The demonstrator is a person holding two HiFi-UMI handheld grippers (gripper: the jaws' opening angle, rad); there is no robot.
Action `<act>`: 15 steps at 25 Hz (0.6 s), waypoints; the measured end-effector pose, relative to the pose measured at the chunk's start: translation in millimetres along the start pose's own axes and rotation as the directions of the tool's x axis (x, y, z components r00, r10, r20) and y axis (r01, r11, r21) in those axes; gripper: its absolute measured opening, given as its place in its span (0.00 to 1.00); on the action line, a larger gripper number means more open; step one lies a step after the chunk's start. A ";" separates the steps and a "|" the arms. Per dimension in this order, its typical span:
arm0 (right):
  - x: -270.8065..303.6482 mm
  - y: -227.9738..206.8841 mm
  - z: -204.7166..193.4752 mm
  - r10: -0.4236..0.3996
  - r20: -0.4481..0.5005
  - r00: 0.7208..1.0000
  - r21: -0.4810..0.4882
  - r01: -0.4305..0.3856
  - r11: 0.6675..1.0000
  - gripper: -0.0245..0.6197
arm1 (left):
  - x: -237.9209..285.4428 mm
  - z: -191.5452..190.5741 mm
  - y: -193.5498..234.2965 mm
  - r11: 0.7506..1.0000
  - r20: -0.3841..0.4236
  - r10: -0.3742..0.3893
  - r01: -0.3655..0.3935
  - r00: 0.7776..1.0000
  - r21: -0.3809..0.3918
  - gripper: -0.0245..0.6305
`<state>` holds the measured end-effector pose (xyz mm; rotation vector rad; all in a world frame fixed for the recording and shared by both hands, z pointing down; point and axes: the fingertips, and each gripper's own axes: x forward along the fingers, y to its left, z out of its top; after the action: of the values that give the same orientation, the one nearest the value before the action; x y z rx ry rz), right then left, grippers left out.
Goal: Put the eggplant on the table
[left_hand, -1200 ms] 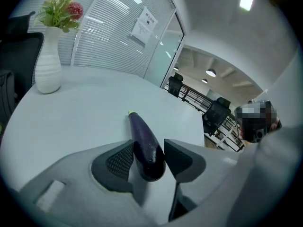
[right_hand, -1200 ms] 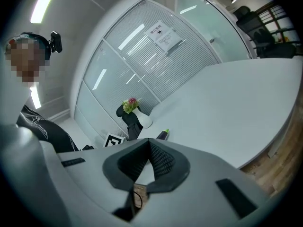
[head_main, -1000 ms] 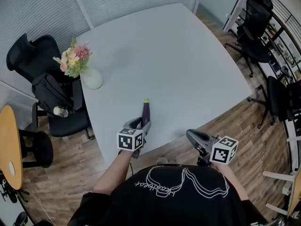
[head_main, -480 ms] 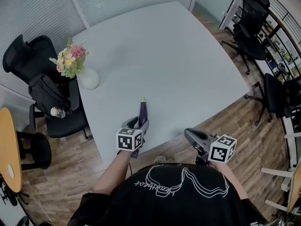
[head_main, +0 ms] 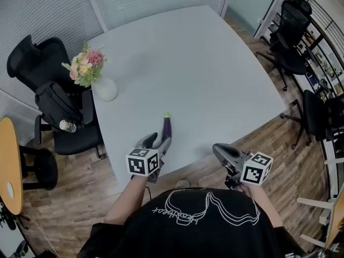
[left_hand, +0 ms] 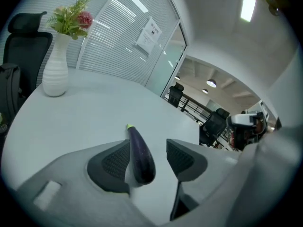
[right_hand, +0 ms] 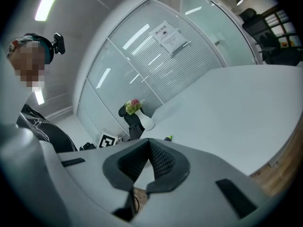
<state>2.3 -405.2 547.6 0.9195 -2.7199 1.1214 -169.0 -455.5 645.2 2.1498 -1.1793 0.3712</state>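
A dark purple eggplant (head_main: 166, 128) with a green tip lies on the pale grey table (head_main: 204, 63) near its front edge. My left gripper (head_main: 155, 142) sits low at the eggplant's near end. In the left gripper view the eggplant (left_hand: 139, 155) lies between the jaws of the left gripper (left_hand: 147, 144), which are opening. It is close to the left pad (left_hand: 113, 162), with a gap to the right pad (left_hand: 182, 157). My right gripper (head_main: 219, 153) hovers off the table's front edge, and its own view shows the right gripper (right_hand: 149, 145) shut on nothing.
A white vase of flowers (head_main: 106, 89) stands at the table's left edge. Black office chairs (head_main: 48, 101) with a bag and a bottle stand to the left, and more chairs (head_main: 293, 36) to the right. A wooden floor lies below the table's front edge.
My left gripper has lifted and drawn back a little toward me, and its jaws have widened. The eggplant stays on the table. The right gripper has kept still.
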 end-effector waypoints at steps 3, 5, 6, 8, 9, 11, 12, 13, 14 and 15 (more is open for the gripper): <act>5.1 8.6 12.1 0.025 0.006 1.000 -0.056 -0.024 0.998 0.05 | -21.4 17.4 -19.3 0.996 0.034 -0.075 0.076 0.997 -0.039 0.40; 8.3 15.9 21.6 0.052 0.013 0.999 -0.085 -0.050 0.995 0.05 | -37.2 33.2 -38.0 0.991 0.064 -0.129 0.131 0.990 -0.025 0.40; 9.5 19.8 26.2 0.066 0.017 0.998 -0.097 -0.064 0.993 0.05 | -44.3 41.7 -47.6 0.988 0.079 -0.152 0.153 0.985 -0.007 0.40; 10.7 27.5 32.5 0.089 0.023 0.996 -0.124 -0.085 0.989 0.05 | -57.1 57.0 -66.8 0.981 0.109 -0.193 0.191 0.975 0.035 0.38; 11.0 31.6 34.2 0.099 0.023 0.995 -0.139 -0.095 0.986 0.05 | -63.2 63.7 -76.1 0.976 0.127 -0.214 0.209 0.969 0.053 0.36; 11.5 40.6 36.4 0.119 0.022 0.993 -0.166 -0.113 0.980 0.05 | -75.1 76.8 -93.7 0.965 0.169 -0.259 0.249 0.951 0.078 0.29; 11.6 45.1 37.9 0.130 0.023 0.991 -0.179 -0.124 0.976 0.05 | -79.8 82.4 -101.9 0.960 0.185 -0.279 0.267 0.942 0.088 0.26; 11.8 49.2 39.5 0.141 0.024 0.990 -0.190 -0.134 0.973 0.05 | -83.1 86.6 -109.4 0.954 0.194 -0.297 0.283 0.935 0.098 0.23; 12.0 52.8 41.0 0.152 0.026 0.988 -0.201 -0.144 0.969 0.05 | -84.8 89.2 -116.0 0.949 0.196 -0.312 0.296 0.930 0.109 0.21; 12.3 55.6 42.0 0.162 0.026 0.986 -0.209 -0.153 0.966 0.05 | -85.2 89.9 -121.9 0.944 0.191 -0.327 0.308 0.926 0.120 0.18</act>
<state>-31.4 -408.1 485.4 0.7169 -2.9187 0.8253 -120.6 -413.0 483.7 2.4548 -0.9105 0.0540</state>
